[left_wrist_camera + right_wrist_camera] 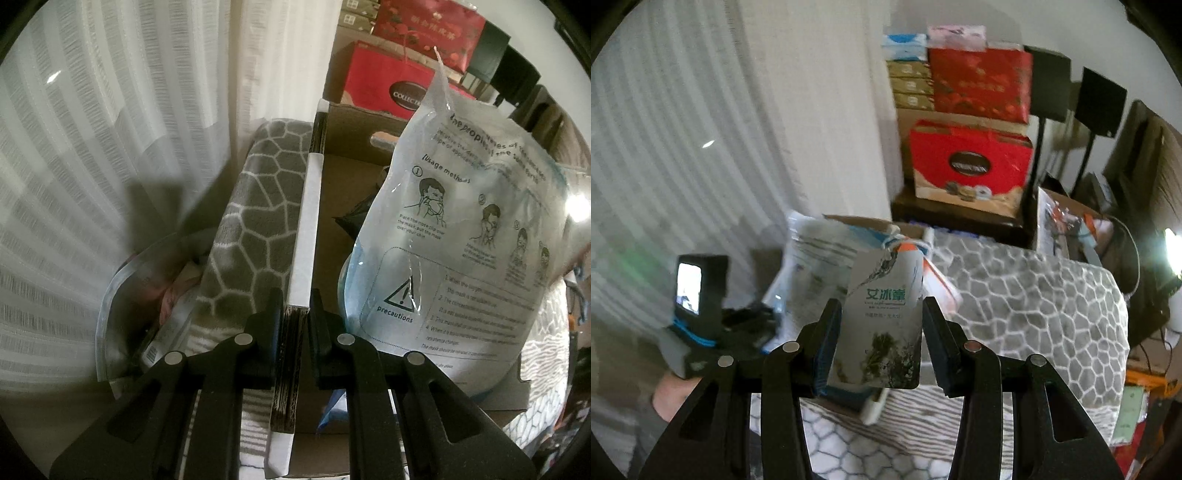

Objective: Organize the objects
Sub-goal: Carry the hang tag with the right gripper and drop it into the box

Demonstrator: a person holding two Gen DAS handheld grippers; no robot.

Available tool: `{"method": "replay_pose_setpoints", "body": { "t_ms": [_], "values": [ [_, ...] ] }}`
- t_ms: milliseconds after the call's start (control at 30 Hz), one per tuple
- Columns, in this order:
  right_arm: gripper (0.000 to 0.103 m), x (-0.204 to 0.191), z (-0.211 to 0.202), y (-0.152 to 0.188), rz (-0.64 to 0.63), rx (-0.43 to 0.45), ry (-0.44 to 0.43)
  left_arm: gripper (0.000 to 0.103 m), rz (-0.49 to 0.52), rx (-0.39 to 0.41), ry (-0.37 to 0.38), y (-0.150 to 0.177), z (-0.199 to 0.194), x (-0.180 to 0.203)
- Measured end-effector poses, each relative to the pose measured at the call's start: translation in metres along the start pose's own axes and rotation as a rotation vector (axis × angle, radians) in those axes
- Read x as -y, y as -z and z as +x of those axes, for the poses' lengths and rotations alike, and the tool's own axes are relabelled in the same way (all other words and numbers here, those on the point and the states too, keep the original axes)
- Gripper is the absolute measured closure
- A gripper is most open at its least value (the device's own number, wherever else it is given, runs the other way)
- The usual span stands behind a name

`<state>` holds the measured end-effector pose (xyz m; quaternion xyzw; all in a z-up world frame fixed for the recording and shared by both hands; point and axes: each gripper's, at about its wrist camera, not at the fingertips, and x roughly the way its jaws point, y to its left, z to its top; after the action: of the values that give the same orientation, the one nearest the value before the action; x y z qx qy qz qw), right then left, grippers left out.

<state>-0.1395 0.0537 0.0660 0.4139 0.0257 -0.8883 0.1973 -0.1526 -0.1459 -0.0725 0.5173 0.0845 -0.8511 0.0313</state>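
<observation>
The mask bag (454, 236), right of the left-wrist frame, is glossy, crinkled clear plastic. The box wall (308, 229) at centre is matt corrugated cardboard. The blanket (1027, 295) looks soft and fleecy. The pouch (879, 325) is smooth, semi-gloss foil.

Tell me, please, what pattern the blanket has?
Grey blanket with white honeycomb lines, clearest in the right wrist view.

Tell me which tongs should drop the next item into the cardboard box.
Right. The right tongs hold a pouch ready to drop in, while the left tongs are clamped on the cardboard box wall, steadying it.
</observation>
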Motion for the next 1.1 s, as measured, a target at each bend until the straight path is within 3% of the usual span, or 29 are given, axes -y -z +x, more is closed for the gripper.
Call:
{"method": "replay_pose_setpoints", "body": {
  "t_ms": [333, 767, 1100],
  "values": [
    [0.058, -0.04, -0.023, -0.013, -0.076, 0.023, -0.067, 0.091, -0.004, -0.001, 0.01, 0.0, 0.001, -0.001],
    [0.06, -0.04, 0.062, 0.0, -0.029, -0.105, -0.069, 0.091, -0.004, -0.002, 0.014, 0.0, 0.001, -0.001],
    [0.057, -0.028, 0.064, 0.012, -0.014, -0.1, -0.062, 0.091, 0.004, 0.0, 0.009, 0.002, -0.002, 0.002]
  ]
}}
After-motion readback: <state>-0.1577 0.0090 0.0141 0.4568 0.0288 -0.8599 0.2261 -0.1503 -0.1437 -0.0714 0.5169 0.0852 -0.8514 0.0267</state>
